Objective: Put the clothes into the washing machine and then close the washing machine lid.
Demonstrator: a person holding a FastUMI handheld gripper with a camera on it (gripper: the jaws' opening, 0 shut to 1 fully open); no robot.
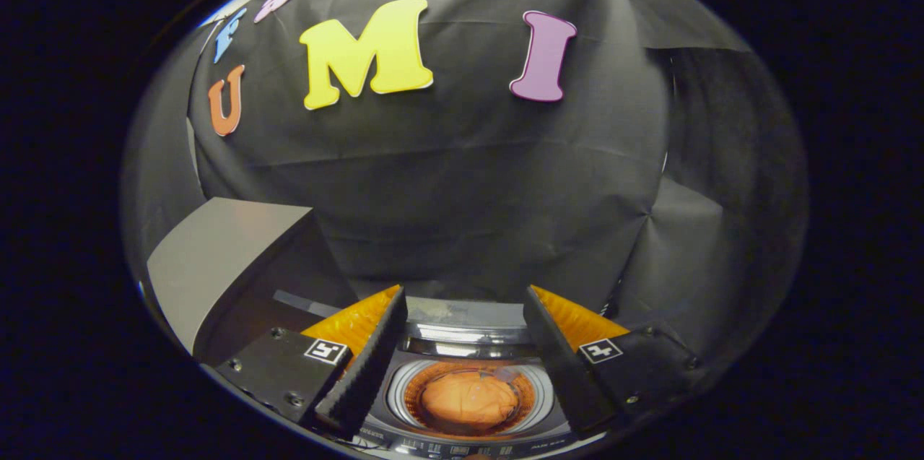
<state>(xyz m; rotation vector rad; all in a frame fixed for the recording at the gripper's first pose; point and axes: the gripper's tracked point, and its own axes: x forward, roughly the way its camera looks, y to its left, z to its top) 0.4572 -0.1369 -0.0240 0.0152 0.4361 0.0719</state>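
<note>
A small top-loading washing machine (pixel 462 333) sits below the gripper, its round drum mouth in view between the two fingers. Inside the drum lies a bundled orange cloth (pixel 469 398). The machine's grey lid (pixel 216 261) stands raised to the left, beyond the left finger. My gripper (pixel 465 305) hangs above the machine, open, its fingers (pixel 372 359) spread wide with nothing between them. A control strip runs along the machine's near edge below the drum.
The black cloth wall of the booth (pixel 462 178) rises close behind the machine and folds around on the right side.
</note>
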